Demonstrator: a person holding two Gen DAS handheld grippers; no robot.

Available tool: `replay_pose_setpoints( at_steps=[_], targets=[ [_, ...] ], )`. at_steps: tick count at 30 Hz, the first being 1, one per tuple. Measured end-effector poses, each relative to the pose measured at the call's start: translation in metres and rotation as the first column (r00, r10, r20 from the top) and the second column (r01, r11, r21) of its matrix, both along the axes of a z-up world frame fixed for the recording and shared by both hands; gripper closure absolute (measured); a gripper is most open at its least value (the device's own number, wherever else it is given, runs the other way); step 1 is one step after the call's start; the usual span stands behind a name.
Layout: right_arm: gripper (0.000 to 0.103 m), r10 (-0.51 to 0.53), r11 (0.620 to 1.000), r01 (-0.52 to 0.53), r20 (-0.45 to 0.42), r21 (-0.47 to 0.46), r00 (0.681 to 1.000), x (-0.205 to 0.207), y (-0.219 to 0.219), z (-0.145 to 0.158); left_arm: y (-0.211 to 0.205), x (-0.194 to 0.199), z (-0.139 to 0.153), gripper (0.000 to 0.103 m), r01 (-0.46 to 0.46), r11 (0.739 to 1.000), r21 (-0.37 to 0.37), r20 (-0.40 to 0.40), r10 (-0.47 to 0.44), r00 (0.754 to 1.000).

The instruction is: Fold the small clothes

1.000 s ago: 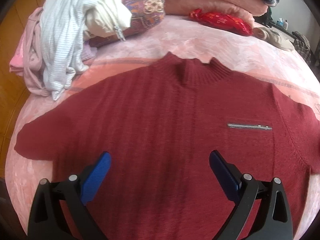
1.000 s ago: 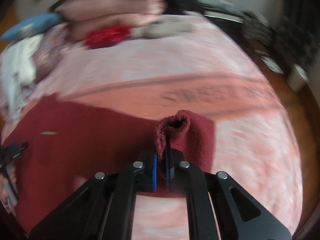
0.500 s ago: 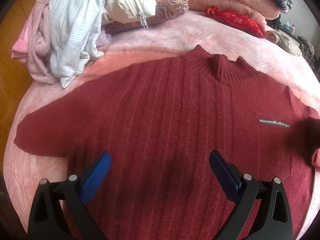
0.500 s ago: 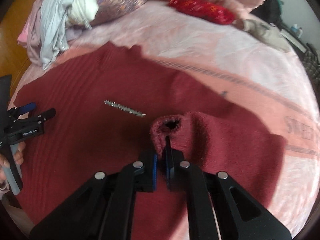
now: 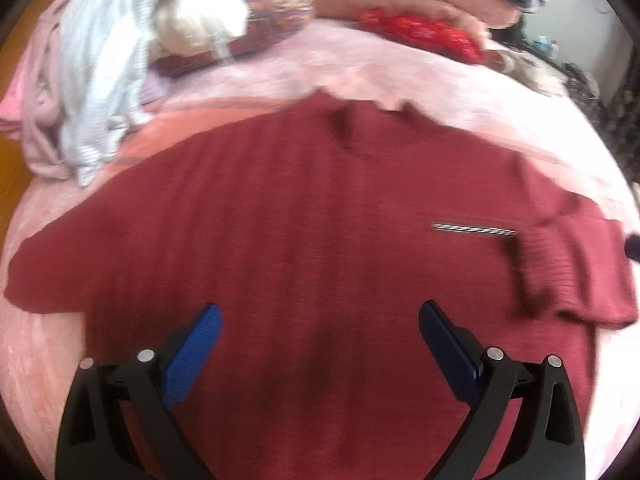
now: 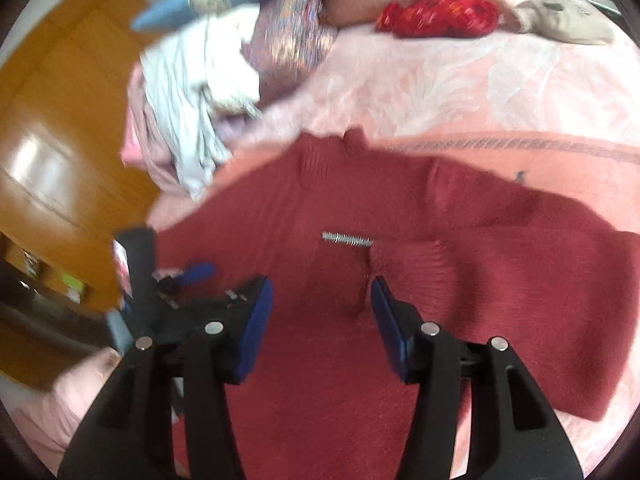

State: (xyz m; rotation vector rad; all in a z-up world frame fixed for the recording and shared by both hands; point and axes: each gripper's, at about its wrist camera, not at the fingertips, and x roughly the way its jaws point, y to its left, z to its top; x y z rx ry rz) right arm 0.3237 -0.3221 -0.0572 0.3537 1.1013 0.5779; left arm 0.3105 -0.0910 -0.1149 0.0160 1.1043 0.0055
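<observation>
A heap of pale striped and pink clothes (image 5: 92, 92) sits at the far left of the pink blanket-covered bed (image 5: 400, 76). The dark red knitted sweater (image 5: 280, 232) lies spread flat on the bed, front up, a small silver bar (image 5: 474, 229) on its chest. The left gripper (image 5: 320, 340) hangs over the sweater's lower part, jaws spread wide, holding nothing. To the right, one sleeve (image 6: 500, 264) lies folded across the body. The right gripper (image 6: 322, 320) hovers above its cuff, jaws apart and empty.

No legible text, label or number anywhere in either view.
</observation>
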Motion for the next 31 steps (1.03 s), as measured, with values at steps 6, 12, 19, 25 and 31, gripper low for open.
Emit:
replay_pose_setpoints(
  at_steps=[6, 12, 19, 25, 31],
  targets=[
    [0.051, -0.112, 0.987, 0.112, 0.005, -0.112, 0.994, -0.013, -0.057, -0.009, -0.061, -0.001, -0.010, 0.004, 0.069, 0.996, -0.051, -0.040, -0.072, 0.997],
    [0.051, -0.187, 0.968, 0.180, -0.024, -0.174, 0.982, -0.024, -0.107, -0.036, -0.111, 0.009, -0.019, 0.004, 0.094, 0.992, -0.081, -0.060, -0.099, 0.993],
    [0.051, -0.255, 0.956, 0.247, -0.034, -0.156, 0.966, -0.039, -0.157, -0.052, -0.138, 0.018, -0.028, 0.015, 0.083, 0.989, -0.126, -0.074, -0.093, 0.993],
    [0.051, -0.278, 0.948, 0.266, -0.046, -0.176, 0.959, -0.050, -0.178, -0.062, -0.150, 0.019, -0.023, 0.057, 0.104, 0.988, -0.111, -0.037, -0.109, 0.993],
    [0.051, -0.286, 0.946, 0.271, -0.063, -0.179, 0.956, -0.053, -0.183, -0.069, -0.147, 0.025, -0.024, 0.044, 0.122, 0.987, -0.104, -0.050, -0.127, 0.991]
  ],
)
